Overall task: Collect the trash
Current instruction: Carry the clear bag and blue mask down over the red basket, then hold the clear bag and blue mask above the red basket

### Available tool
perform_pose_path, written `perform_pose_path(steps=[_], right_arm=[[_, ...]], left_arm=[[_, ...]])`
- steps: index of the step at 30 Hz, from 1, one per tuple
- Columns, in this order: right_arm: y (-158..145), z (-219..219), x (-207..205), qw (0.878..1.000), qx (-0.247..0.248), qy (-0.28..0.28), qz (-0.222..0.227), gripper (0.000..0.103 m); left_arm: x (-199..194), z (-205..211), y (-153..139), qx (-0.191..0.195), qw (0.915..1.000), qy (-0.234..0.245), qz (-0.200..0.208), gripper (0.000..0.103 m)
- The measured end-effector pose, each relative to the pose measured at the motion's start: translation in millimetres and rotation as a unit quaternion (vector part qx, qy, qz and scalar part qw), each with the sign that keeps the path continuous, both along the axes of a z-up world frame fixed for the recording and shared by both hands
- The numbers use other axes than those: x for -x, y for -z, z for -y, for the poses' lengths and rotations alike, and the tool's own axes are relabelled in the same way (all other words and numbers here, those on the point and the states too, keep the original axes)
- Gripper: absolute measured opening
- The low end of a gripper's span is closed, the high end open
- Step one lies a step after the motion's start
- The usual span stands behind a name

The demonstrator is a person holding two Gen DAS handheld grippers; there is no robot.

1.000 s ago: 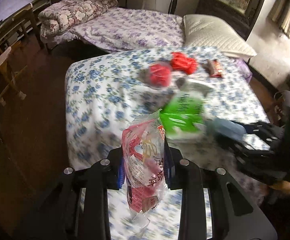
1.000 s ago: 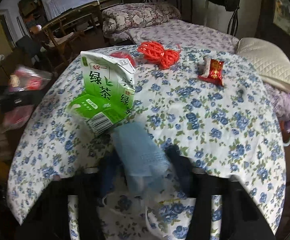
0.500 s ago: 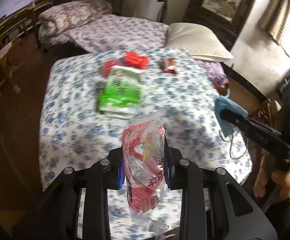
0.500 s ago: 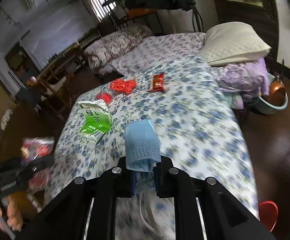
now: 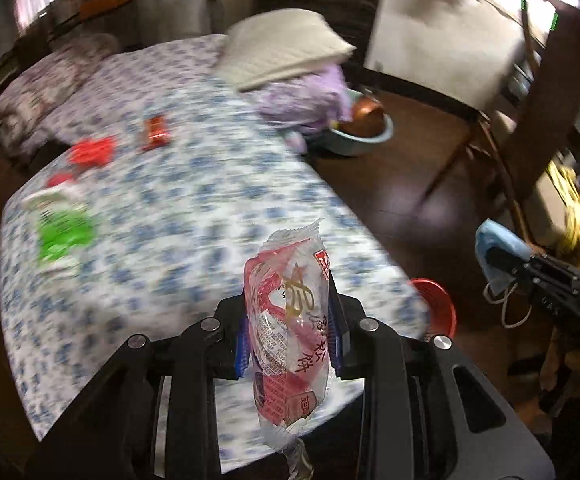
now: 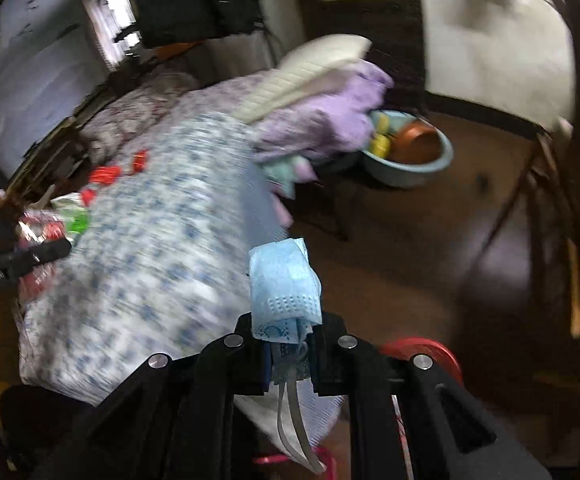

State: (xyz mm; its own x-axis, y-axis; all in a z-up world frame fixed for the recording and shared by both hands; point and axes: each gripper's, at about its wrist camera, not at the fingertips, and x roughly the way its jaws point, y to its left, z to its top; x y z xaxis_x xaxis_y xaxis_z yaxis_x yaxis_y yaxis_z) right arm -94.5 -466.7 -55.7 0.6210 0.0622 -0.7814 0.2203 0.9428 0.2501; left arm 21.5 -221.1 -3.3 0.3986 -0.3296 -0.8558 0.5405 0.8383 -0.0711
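My left gripper [image 5: 290, 320] is shut on a red and clear snack wrapper [image 5: 288, 316], held above the near edge of the floral-clothed table [image 5: 170, 216]. My right gripper [image 6: 288, 344] is shut on a folded blue face mask [image 6: 284, 288] with its white straps hanging down; it also shows in the left wrist view [image 5: 497, 248] off the table's right side. A red bin [image 5: 437, 304] stands on the floor by the table's near right corner, partly hidden; its rim shows in the right wrist view [image 6: 425, 350]. A green tea carton [image 5: 60, 228], a red net [image 5: 92, 152] and a small red packet [image 5: 154, 132] lie on the table.
A bed with a cream pillow [image 5: 286, 48] and purple cloth [image 5: 305, 96] stands behind the table. A blue basin [image 5: 363, 128] with a copper bowl sits on the dark floor. A wooden chair [image 5: 509, 128] stands at the right.
Both grippers have swung to the right, away from the table's middle toward its right side and the floor. The red bin has come into view. Both still hold their items.
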Motion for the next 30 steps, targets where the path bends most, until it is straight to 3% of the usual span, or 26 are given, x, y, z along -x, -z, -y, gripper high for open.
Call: perform_pose_path(steps=[6, 12, 20, 30], right_arm=[[54.9, 52.8, 36.5, 0.997, -0.021, 0.057, -0.051, 0.014], [105.6, 87.7, 52.3, 0.990, -0.058, 0.095, -0.090, 0.014], [154.5, 112.2, 63.1, 0.979, -0.088, 0.125, -0.133, 0.014], [201.8, 132.0, 74.0, 0.964, -0.127, 0.157, -0.172, 0.015]], left_arm=[[31.8, 102.3, 7.8, 0.001, 0.9949, 0.101, -0.006, 0.031], [59.1, 184.6, 51.7, -0.015, 0.9845, 0.164, -0.060, 0.031], [79.7, 241.7, 123.9, -0.053, 0.9735, 0.173, -0.140, 0.031], [82.7, 281.1, 171.9, -0.092, 0.9639, 0.172, -0.182, 0.031]])
